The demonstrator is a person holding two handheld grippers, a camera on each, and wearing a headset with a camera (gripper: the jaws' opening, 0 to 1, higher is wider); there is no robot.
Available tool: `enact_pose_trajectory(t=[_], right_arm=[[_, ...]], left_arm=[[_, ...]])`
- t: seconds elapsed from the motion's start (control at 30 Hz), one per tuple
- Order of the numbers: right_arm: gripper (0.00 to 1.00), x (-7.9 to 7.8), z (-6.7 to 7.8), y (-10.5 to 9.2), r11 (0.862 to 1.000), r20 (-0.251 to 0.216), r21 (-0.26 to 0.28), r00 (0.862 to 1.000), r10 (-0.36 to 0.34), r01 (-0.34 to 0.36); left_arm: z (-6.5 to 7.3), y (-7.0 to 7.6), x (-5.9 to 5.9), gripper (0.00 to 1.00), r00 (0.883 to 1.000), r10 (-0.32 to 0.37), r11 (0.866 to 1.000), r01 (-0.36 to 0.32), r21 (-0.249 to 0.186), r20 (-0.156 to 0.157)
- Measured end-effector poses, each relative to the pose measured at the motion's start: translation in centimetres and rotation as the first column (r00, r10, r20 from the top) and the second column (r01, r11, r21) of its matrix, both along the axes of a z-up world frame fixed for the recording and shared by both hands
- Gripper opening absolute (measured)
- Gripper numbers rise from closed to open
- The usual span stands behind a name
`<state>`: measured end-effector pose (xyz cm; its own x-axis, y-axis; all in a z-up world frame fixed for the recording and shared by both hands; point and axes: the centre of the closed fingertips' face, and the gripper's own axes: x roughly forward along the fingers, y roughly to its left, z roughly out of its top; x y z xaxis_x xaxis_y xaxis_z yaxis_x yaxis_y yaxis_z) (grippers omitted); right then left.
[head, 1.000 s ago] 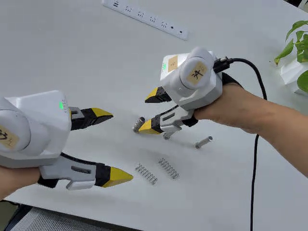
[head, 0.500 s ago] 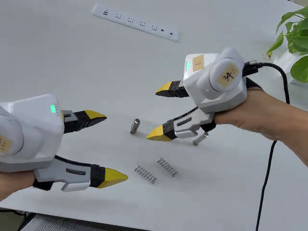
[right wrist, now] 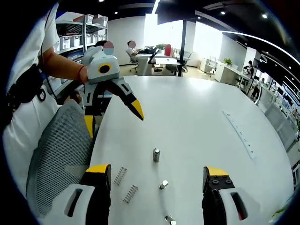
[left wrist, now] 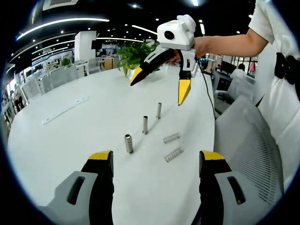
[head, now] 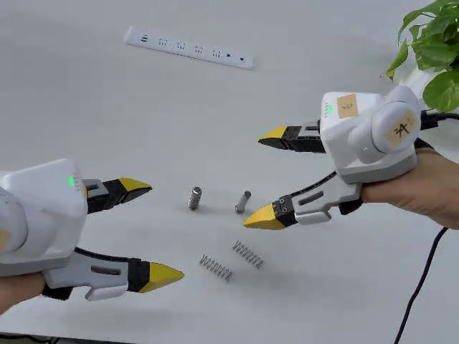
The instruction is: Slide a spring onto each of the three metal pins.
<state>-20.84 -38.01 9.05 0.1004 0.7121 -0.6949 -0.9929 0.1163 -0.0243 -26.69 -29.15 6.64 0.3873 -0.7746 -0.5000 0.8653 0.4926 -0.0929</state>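
Note:
Three metal pins stand on the white table. One pin (head: 194, 198) (left wrist: 128, 143) (right wrist: 156, 154) wears a spring. A bare pin (head: 243, 202) (left wrist: 145, 124) (right wrist: 163, 184) stands beside it, and a third pin (left wrist: 159, 110) (right wrist: 168, 218) stands further along the row. Two loose springs (head: 247, 254) (head: 216, 266) lie flat near the pins, also seen as springs (left wrist: 172, 138) (right wrist: 120, 175) in the gripper views. My left gripper (head: 154, 231) (left wrist: 156, 157) is open and empty, left of the pins. My right gripper (head: 264, 178) (right wrist: 158, 169) hovers open and empty to their right.
A white power strip (head: 190, 47) lies at the far side of the table. A potted plant (head: 430, 50) stands at the back right. A black cable (head: 423, 287) trails from the right gripper. A mesh chair (left wrist: 253, 136) sits by the table edge.
My right gripper has drawn back to the right and up, away from the sprung pin, uncovering a bare pin. The left gripper has hardly moved. The head camera has shifted.

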Motion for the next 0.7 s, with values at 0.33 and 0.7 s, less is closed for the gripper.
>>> enact_pose_trajectory(t=[0.33, 0.7], right_arm=[[0.94, -0.9, 0.1, -4.4, 0.997, -0.020, 0.060, 0.998, -0.054, 0.055], [0.99, -2.8, -0.8, -8.4, 0.990, -0.049, 0.100, 0.994, -0.100, 0.104]], left_arm=[[-0.5, -1.0, -0.1, 0.71, 0.999, -0.049, 0.998, 0.050, 0.044, -0.007], [-1.9, -2.3, -0.6, 0.68, 0.989, -0.145, 0.981, 0.146, 0.131, -0.020]])
